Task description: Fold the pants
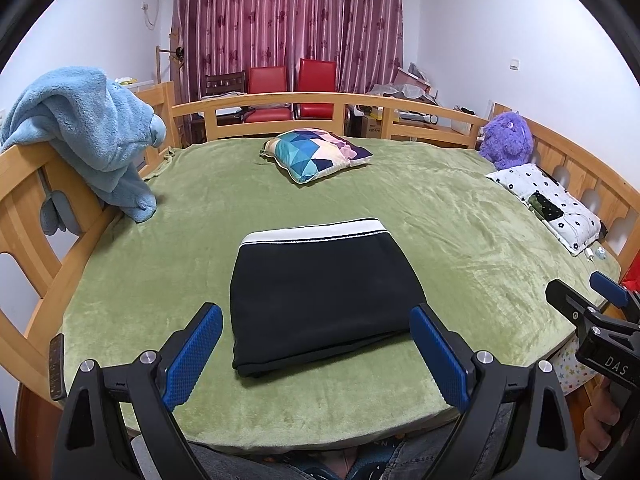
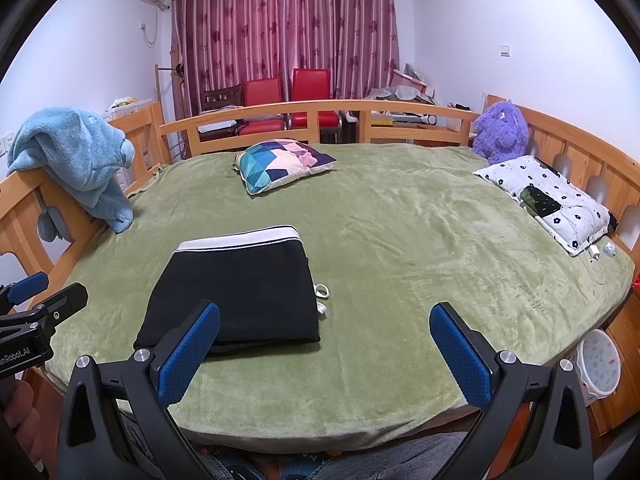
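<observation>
Blue towel (image 1: 92, 136): draped over the wooden rail (image 1: 28, 184) at the bed's left edge, its lower end touching the green blanket (image 1: 440, 216).
My left hand-held gripper (image 1: 316, 356): open, blue pads (image 1: 188, 360) spread wide and holding nothing, hovering at the bed's near edge with the folded bundle showing between the fingers.
Pants (image 1: 320, 292): black, folded into a compact rectangle, lying flat on the blanket near the near edge, left of centre; white waistband (image 1: 320, 232) faces the far edge, and a white drawstring (image 2: 322, 298) peeks out at the right side.
Patterned cushion (image 1: 316, 152): near the far edge, about mid-bed.
My right hand-held gripper (image 2: 324, 356): open and empty, above the near edge, just right of the pants.
Dotted pillow (image 2: 548, 200): along the right edge.
Purple plush toy (image 2: 500, 128): far right corner.
</observation>
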